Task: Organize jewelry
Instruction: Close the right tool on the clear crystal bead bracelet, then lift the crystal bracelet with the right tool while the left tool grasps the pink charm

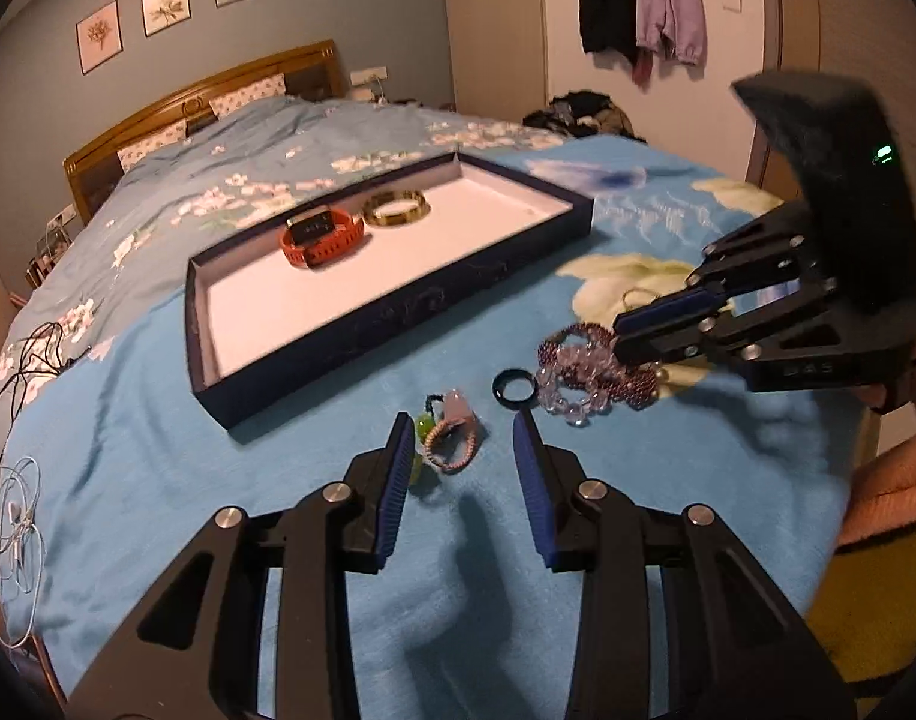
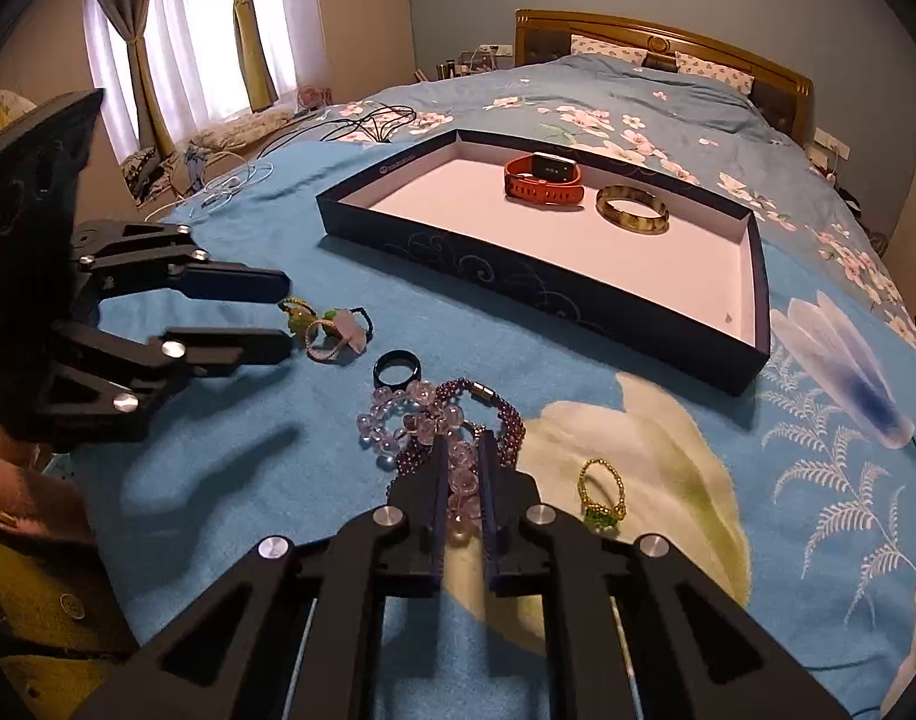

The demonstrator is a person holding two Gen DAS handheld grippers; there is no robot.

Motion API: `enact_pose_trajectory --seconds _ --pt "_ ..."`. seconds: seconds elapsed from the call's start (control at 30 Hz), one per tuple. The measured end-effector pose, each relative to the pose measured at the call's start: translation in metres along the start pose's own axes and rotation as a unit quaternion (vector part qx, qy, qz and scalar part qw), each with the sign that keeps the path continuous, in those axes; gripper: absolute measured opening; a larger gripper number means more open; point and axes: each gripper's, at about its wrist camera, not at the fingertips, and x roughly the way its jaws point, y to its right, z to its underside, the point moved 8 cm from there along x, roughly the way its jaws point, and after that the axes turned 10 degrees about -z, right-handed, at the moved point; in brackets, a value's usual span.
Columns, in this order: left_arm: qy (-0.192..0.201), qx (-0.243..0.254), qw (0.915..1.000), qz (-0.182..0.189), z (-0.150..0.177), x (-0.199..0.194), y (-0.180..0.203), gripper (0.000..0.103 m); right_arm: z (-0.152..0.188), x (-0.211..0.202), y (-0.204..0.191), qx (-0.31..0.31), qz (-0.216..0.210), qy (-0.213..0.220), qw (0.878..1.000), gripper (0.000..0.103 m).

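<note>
From the left wrist view, the left tool (image 1: 463, 426) hovers low over the blue bed cover (image 1: 278, 450) with its two blue-padded fingers spread wide and nothing between them. Just past its tips, toward 12 o'clock, lies a small pink braided band (image 1: 452, 444) with a green bead (image 1: 423, 423) touching it at 9 o'clock. A black ring (image 1: 515, 388) sits a little further on, toward 1 o'clock, touching a heap of clear and purple bead bracelets (image 1: 589, 375). The right tool (image 1: 628, 336) comes in from 3 o'clock with its fingers close together over that heap. Further back, at 11 o'clock, the dark blue tray (image 1: 398, 306) holds an orange watch (image 1: 321, 235) and, just beside it, a gold bangle (image 1: 396, 209).

From the right wrist view, the right tool (image 2: 462, 468) has its fingers drawn in tight on a strand of clear beads from the bead bracelets (image 2: 434, 420), which rest on the bed cover (image 2: 230, 450). A small gold beaded ring (image 2: 601, 495) lies at 3 o'clock, near but apart. The black ring (image 2: 398, 369) touches the heap at 11 o'clock. The left tool (image 2: 287, 318) stands open at 9 o'clock, its tips just beside the green bead (image 2: 296, 318) and pink band (image 2: 332, 339). The tray (image 2: 547, 294) lies at 12 o'clock with the watch (image 2: 543, 179) and bangle (image 2: 632, 217) inside.
</note>
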Motion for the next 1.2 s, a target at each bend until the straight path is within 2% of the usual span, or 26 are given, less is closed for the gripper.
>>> enact_pose_trajectory --seconds 0.1,0.27,0.53,0.63,0.7,0.8,1.1,1.13,1.17,1.2 --pt "-0.02 -0.007 0.9998 -0.001 0.002 0.011 -0.002 0.032 0.0 0.0 -0.001 -0.002 0.002 -0.001 1.0 0.008" --pt "-0.031 -0.014 0.9994 -0.005 0.002 0.017 -0.01 0.032 -0.004 -0.006 -0.001 0.005 -0.01 0.013 1.0 0.008" --pt "-0.037 -0.005 0.9993 0.006 0.0 0.021 -0.013 0.032 -0.02 -0.026 -0.005 0.012 -0.026 0.05 0.998 0.008" --pt "-0.042 -0.001 0.9989 0.022 -0.001 0.02 -0.012 0.03 -0.027 -0.034 -0.005 0.015 -0.027 0.065 0.997 0.008" --pt "-0.037 0.006 0.9991 0.018 -0.004 0.018 -0.011 0.026 -0.031 -0.038 -0.004 0.018 -0.028 0.073 0.997 0.008" --pt "-0.022 -0.001 0.9993 0.031 -0.009 0.01 -0.01 0.027 -0.034 -0.042 0.0 0.024 -0.024 0.081 0.996 0.008" --pt "-0.069 0.008 0.9975 0.015 0.006 0.03 -0.011 0.025 -0.036 -0.045 0.003 0.03 -0.026 0.088 0.995 0.008" --pt "-0.071 0.006 0.9972 0.021 0.006 0.031 -0.012 0.023 -0.037 -0.044 0.004 0.032 -0.026 0.089 0.995 0.008" --pt "-0.071 0.003 0.9971 0.028 0.006 0.031 -0.011 0.014 -0.036 -0.044 0.004 0.033 -0.027 0.089 0.995 0.008" --pt "-0.072 0.004 0.9968 0.034 0.006 0.03 -0.01 0.011 -0.037 -0.043 0.004 0.035 -0.028 0.088 0.995 0.008"
